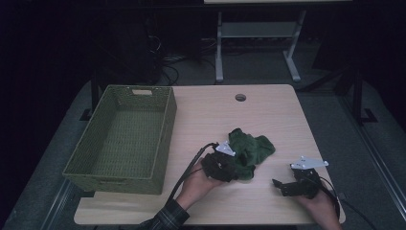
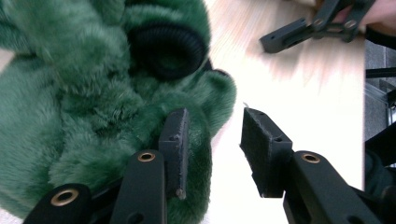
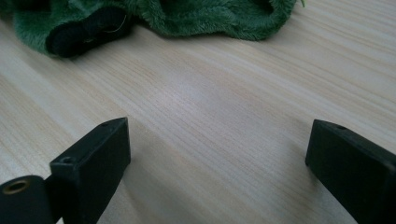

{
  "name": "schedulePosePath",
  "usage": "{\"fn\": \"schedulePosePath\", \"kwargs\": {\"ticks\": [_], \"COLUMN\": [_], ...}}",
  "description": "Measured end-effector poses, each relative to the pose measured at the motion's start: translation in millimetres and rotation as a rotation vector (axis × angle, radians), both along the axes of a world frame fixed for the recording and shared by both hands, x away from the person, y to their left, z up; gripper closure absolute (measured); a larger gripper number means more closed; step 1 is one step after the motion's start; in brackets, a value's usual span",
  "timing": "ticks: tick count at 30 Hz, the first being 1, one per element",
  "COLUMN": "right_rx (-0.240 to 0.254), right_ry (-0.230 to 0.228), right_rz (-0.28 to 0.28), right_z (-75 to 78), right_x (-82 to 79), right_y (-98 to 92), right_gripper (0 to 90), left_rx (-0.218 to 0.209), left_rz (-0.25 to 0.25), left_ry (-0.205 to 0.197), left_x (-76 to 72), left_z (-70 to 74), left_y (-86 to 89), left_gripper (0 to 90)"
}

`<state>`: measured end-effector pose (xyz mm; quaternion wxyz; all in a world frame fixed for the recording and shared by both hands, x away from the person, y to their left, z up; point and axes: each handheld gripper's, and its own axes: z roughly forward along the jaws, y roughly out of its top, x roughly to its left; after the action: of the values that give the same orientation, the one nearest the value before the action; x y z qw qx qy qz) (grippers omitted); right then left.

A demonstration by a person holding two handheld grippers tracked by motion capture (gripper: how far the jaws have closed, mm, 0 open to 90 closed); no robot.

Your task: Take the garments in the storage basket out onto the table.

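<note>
While the green woven basket (image 1: 119,139) fills the left half of the high view, I take the job to be the fluffy green garment (image 1: 249,149), crumpled at centre frame on the wooden table (image 1: 268,110). I judge it light, soft and limp, so it will sag and trail when lifted. Its black ribbed cuff (image 2: 166,49) looks the firmest hold, better than loose pile. My left gripper (image 2: 212,140) stands half spread, one pad against fur, nothing pinched. My right gripper (image 3: 219,154) sits wide apart over bare wood at lower right.
</note>
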<state>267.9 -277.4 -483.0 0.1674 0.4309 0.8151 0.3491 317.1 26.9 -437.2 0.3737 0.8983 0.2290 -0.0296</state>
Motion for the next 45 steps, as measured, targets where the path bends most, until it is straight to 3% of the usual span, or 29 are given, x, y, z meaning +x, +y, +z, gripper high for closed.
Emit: {"fn": "schedulePosePath", "kwargs": {"ticks": [9,10,15,23,28,34,39,40,41,43,45], "right_rx": [0.0,0.0,0.052,0.104,0.129,0.126,0.115,0.115,0.108,0.106,0.118], "right_ry": [-0.001,0.002,0.022,0.031,0.044,0.072,0.059,0.059,0.055,0.053,0.052], "right_rz": [-0.006,0.003,0.026,0.121,0.152,0.165,0.157,0.157,0.158,0.156,0.151], "right_z": [0.5,3.6,8.2,15.6,15.6,10.1,10.8,10.8,10.7,11.9,14.4], "right_x": [-1.1,-2.7,-4.8,-8.1,-5.2,2.3,5.8,5.8,7.3,7.5,7.2], "right_y": [-0.1,-0.7,3.8,36.3,50.5,71.1,80.4,80.4,80.9,79.3,75.8], "right_gripper": [9.1,16.8,21.6,28.0,33.8,47.3,70.9,70.9,80.5,83.1,84.1], "left_rx": [0.025,0.012,0.011,0.004,0.003,0.001,-0.003,-0.003,-0.011,-0.012,-0.04], "left_rz": [0.021,0.03,0.031,0.025,0.021,0.023,0.019,0.019,0.022,0.022,0.024], "left_ry": [-0.028,-0.025,-0.03,-0.012,-0.007,-0.003,-0.003,-0.003,0.004,0.003,0.007], "left_x": [8.7,9.1,14.0,20.1,20.8,20.3,19.4,19.4,19.3,19.1,18.5], "left_z": [-13.6,-15.2,-18.6,-24.4,-25.4,-24.9,-23.4,-23.4,-21.9,-20.3,-14.8], "left_y": [2.7,2.8,6.1,9.0,8.8,8.5,7.7,7.7,7.7,8.0,10.2], "left_gripper": [59.5,60.4,67.9,85.2,87.6,88.0,88.5,88.5,88.5,88.5,88.5]}}
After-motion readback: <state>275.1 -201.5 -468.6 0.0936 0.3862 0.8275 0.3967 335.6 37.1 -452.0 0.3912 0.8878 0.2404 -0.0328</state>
